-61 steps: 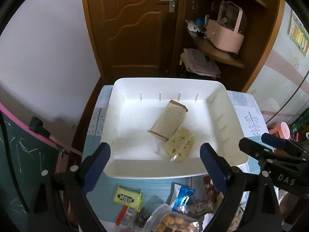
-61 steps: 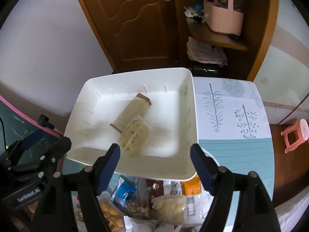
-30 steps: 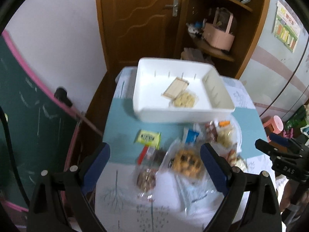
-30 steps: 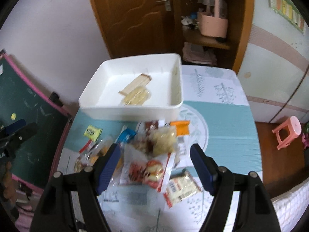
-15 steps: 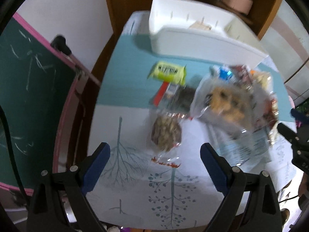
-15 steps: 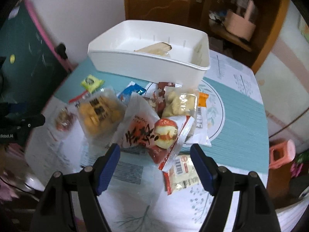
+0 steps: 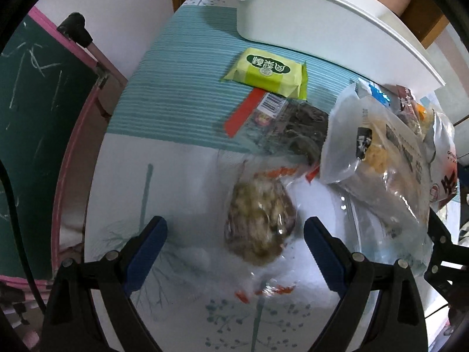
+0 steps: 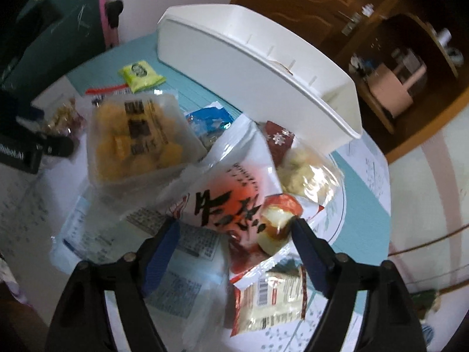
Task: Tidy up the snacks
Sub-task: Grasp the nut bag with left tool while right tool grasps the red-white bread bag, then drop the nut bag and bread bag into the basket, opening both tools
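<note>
My left gripper [image 7: 234, 234] is open, its fingers on either side of a clear packet of brown nuts [image 7: 258, 223] lying on the table. A green snack packet [image 7: 266, 73] and a red-labelled dark packet [image 7: 278, 117] lie beyond it, before the white bin [image 7: 322, 20]. My right gripper [image 8: 234, 234] is open just above a large white bag with red print and an apple picture [image 8: 234, 202]. A clear tray of yellow cookies [image 8: 137, 135] lies to its left. The white bin [image 8: 263, 58] stands behind the pile.
More snacks lie around: a blue packet [image 8: 211, 123], a pale puffed-snack bag [image 8: 307, 173], a small cream packet [image 8: 272, 302] at the near edge. A green chalkboard with pink frame [image 7: 35, 117] stands left of the table. A wooden door and shelves [image 8: 395, 73] are behind.
Both grippers have dropped from over the bin and pulled back down toward the snack pile. The left now straddles the nut packet; the right hovers close over the apple-print bag.
</note>
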Available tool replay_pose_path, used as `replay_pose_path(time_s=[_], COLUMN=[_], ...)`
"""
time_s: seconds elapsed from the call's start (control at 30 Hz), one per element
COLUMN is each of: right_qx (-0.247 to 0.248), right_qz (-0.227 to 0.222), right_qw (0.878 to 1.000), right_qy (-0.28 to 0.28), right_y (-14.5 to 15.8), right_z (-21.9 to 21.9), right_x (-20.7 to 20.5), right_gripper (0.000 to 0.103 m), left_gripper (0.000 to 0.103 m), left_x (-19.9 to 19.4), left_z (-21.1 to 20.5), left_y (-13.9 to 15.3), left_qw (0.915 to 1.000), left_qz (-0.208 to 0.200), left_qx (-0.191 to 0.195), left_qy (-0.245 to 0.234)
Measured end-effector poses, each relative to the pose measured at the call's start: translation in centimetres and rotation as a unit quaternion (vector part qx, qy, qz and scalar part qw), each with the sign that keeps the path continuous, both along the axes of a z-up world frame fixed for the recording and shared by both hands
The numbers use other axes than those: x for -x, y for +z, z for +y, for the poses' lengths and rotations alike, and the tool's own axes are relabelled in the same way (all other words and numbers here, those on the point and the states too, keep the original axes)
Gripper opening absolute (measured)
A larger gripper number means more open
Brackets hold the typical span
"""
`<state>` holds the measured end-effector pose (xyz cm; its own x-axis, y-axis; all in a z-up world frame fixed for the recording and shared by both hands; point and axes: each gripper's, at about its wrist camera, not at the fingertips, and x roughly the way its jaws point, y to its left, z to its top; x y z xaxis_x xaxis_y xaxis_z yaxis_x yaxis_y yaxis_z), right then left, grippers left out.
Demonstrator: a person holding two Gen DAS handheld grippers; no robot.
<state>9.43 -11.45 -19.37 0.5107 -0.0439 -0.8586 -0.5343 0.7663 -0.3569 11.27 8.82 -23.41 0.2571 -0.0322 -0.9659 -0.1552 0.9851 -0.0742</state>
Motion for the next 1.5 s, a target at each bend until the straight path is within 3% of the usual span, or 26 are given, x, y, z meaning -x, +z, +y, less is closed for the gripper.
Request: replay_pose_path(time_s=[0.13, 0.23, 0.3, 0.33, 0.57, 0.8, 1.03, 1.2, 1.5], right_qx=[0.004, 0.007, 0.018, 0.020, -0.037, -0.139, -0.240, -0.268, -0.301], right_qz=[-0.003, -0.006, -0.005, -0.004, 0.001, 0.035, 0.065, 0.061, 0.044], right_qw=[1.000, 1.000, 1.000, 1.000, 0.999, 0.988, 0.965, 0.958, 0.947], right_qy=[-0.002, -0.008, -0.012, -0.013, -0.025, -0.060, -0.078, -0.082, -0.102], right_y=[-0.2, -0.4, -0.9, -1.0, 0.5, 4.3, 10.0, 14.0, 19.1], right_z=[0.1, 0.2, 0.4, 0.4, -0.7, -3.2, -5.5, -6.5, -7.0], right_x=[-0.8, -1.4, -1.6, -1.7, -1.6, -1.0, -1.3, -2.2, -6.7], right_gripper=[0.081, 0.079, 0.060, 0.052, 0.036, 0.035, 0.035, 0.035, 0.035], left_gripper=[0.089, 0.067, 0.048, 0.047, 0.045, 0.044, 0.045, 0.045, 0.045], left_x=[-0.2, -0.2, -0.3, -0.4, 0.8, 2.6, 2.7, 1.5, -2.8], left_z=[-0.3, -0.8, -1.2, -1.3, -2.0, -2.9, -5.0, -7.4, -7.8], left_y=[0.2, 0.6, 0.9, 0.9, 2.2, 7.5, 14.3, 19.4, 23.9], left_qw=[0.9999, 0.9996, 0.9991, 0.9993, 0.9991, 0.9970, 0.9914, 0.9851, 0.9791], left_qz=[-0.008, -0.020, -0.025, -0.025, -0.040, -0.076, -0.130, -0.169, -0.194], left_qx=[-0.006, -0.018, -0.029, -0.023, -0.015, -0.007, -0.004, -0.023, -0.044], left_qy=[-0.003, -0.009, -0.015, -0.016, -0.008, -0.008, -0.015, -0.026, -0.042])
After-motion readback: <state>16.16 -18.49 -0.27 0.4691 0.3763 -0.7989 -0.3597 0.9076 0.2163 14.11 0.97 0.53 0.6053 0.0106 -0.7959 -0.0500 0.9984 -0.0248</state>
